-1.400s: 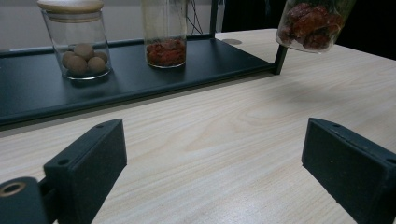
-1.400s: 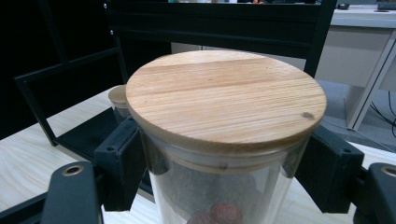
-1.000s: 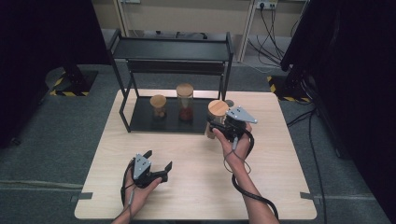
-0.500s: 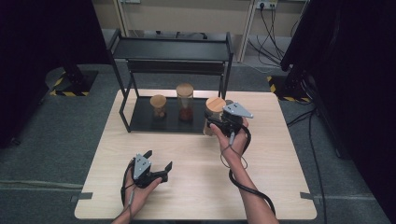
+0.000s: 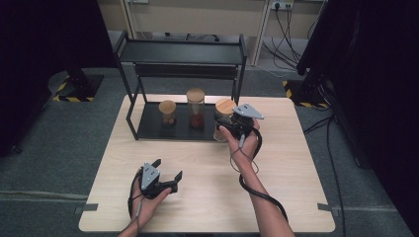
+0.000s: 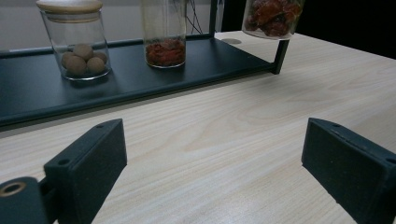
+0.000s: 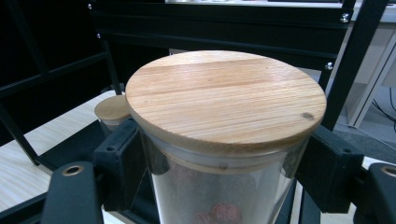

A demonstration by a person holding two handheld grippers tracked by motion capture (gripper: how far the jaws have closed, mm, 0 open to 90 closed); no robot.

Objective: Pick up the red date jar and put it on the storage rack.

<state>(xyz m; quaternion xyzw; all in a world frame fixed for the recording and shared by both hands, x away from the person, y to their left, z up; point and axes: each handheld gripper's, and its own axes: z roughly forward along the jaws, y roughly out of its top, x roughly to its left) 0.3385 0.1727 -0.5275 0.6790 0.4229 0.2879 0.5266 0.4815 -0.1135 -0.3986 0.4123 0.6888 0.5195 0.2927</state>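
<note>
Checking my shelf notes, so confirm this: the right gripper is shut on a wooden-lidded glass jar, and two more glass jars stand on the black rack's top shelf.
Wrong shelf. The two glass jars stand on the black rack's bottom tray, as the high view shows. The right gripper is indeed shut on the wooden-lidded glass jar.

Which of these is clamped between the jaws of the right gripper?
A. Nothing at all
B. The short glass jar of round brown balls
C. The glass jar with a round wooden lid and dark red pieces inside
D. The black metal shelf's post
C: in the right gripper view the right gripper has its two black jaws pressed on either side of the glass jar with a round wooden lid, just under the lid.
</note>
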